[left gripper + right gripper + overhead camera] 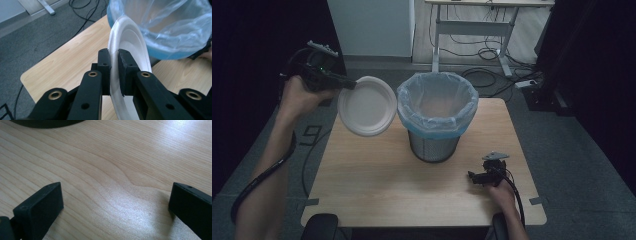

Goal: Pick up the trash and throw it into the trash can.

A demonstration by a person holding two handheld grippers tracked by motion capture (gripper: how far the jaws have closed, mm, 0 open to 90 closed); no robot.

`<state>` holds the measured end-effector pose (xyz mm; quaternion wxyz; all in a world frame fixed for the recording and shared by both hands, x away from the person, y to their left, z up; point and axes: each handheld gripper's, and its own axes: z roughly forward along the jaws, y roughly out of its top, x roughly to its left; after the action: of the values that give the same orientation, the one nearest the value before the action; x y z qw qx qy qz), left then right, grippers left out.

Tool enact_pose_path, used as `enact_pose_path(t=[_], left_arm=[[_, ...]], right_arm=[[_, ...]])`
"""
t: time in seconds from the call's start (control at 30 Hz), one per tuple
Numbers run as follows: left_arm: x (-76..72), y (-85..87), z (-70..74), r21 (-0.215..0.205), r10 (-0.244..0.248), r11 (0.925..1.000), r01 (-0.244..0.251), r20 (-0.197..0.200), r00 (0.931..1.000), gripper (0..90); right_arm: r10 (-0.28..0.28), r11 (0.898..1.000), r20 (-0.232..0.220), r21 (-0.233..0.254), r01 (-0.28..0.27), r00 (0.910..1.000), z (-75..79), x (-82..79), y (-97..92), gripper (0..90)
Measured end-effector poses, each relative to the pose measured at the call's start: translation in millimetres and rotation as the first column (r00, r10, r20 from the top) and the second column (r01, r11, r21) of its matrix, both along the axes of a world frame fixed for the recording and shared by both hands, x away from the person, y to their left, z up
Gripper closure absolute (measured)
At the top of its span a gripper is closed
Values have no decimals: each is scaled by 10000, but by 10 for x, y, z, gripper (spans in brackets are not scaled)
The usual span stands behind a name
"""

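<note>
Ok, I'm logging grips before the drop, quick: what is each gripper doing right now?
Left gripper: shut on the rim of the white plate, held beside the bin.
Right gripper: open, holding nothing, low over the table.

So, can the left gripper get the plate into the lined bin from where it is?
Probably yes: the left gripper holds the white plate by its rim, raised beside the bin, whose lined mouth is open with nothing between them.

Between the left fingers (125, 72), the plate's (130, 42) rim is hidden and its lower part runs off frame. The bin's (170, 27) bottom is hidden by its liner.
</note>
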<state>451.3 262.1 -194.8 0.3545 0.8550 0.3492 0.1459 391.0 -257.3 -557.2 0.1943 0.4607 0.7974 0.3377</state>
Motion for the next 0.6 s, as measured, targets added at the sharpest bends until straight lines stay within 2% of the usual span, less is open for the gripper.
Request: enact_pose_path(t=[0.17,0.33,0.5,0.6], left_arm=[[0,-45,127,-52,-21,10000,22,174,9998,810],[26,-180,278,-163,-103,9998,110,398,9992,810],[65,-305,343,-226,-167,9996,179,543,9984,810],[119,-440,365,-271,-223,9993,241,637,9977,810]], right_arm=[[-5,10000,13,0,5,10000,-1,0,0,0],[5,10000,3,-9,-5,10000,0,0,-1,0],[9,10000,2,-7,-9,10000,0,0,0,0],[56,10000,2,4,-56,10000,-1,-4,5,0]])
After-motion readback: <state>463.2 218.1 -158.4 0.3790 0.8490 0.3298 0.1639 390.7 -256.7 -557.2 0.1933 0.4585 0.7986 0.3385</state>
